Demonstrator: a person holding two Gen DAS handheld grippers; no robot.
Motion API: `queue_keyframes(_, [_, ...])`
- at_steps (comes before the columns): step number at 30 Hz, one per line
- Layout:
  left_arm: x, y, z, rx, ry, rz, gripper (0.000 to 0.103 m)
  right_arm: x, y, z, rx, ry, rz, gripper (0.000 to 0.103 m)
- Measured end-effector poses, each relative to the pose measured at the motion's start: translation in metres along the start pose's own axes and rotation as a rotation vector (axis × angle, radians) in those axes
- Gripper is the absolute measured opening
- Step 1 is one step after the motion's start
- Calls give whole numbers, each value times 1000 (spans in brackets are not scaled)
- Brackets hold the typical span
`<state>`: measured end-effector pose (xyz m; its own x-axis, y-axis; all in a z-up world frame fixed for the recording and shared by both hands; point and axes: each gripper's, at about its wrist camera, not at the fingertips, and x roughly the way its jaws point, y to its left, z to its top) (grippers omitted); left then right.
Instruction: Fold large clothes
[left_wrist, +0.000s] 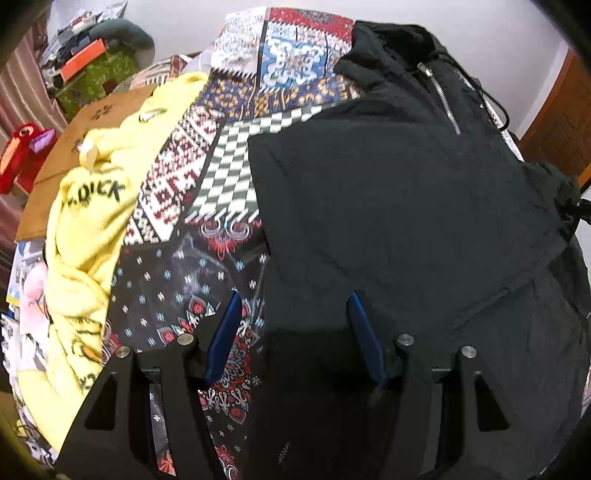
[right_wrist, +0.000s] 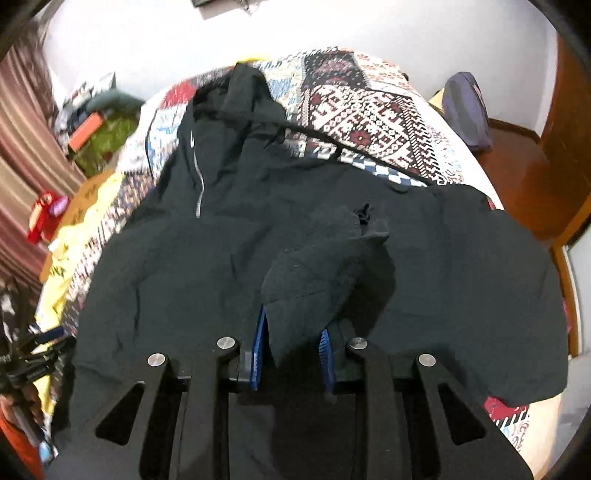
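A large black zip-up hooded jacket (left_wrist: 399, 206) lies spread on a patchwork-patterned bedspread (left_wrist: 192, 280). My left gripper (left_wrist: 293, 306) is open and empty, hovering over the jacket's left edge where it meets the bedspread. In the right wrist view the jacket (right_wrist: 207, 251) fills the middle, zipper and hood toward the far end. My right gripper (right_wrist: 293, 321) is shut on a bunched fold of the jacket's black fabric (right_wrist: 325, 266), lifted above the rest of the garment.
A yellow printed garment (left_wrist: 85, 236) lies crumpled on the bed left of the jacket, beside a brown board (left_wrist: 92, 125). Cluttered boxes (left_wrist: 81, 62) and a red toy (left_wrist: 18, 155) stand at far left. A wooden floor (right_wrist: 517, 173) and dark bag (right_wrist: 465, 110) are to the right.
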<state>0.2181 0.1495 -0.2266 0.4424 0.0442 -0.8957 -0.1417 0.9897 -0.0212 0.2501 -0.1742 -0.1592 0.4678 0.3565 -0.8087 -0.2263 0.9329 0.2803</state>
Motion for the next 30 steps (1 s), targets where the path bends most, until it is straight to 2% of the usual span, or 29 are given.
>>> queue_keyframes(5, [-13, -13, 11, 32, -44, -1, 60, -20, 3, 13, -15, -65, 14, 22])
queue_keyframes(8, [-8, -21, 11, 40, -33, -3, 60, -18, -1, 11, -20, -72, -5, 22])
queue_keyframes(11, [4, -27, 4, 45, 3, -22, 60, -1, -7, 4, -13, -34, -35, 22])
queue_keyframes(13, [7, -31, 1, 53, 1, -11, 60, 17, -17, -4, 1, 22, -66, 22])
queue_keyframes(16, [7, -33, 0, 61, -10, 0, 61, 34, -27, -17, 21, 84, -88, 28])
queue_keyframes(18, [7, -33, 0, 67, -9, 2, 61, 38, -35, -25, 40, 110, -97, 37])
queue_keyframes(23, [4, -38, 2, 90, -4, 26, 61, 22, -48, -36, 61, 119, -116, 54])
queue_keyframes(30, [-9, -50, 18, 101, -29, 5, 61, -18, -66, -40, 50, 113, -201, 56])
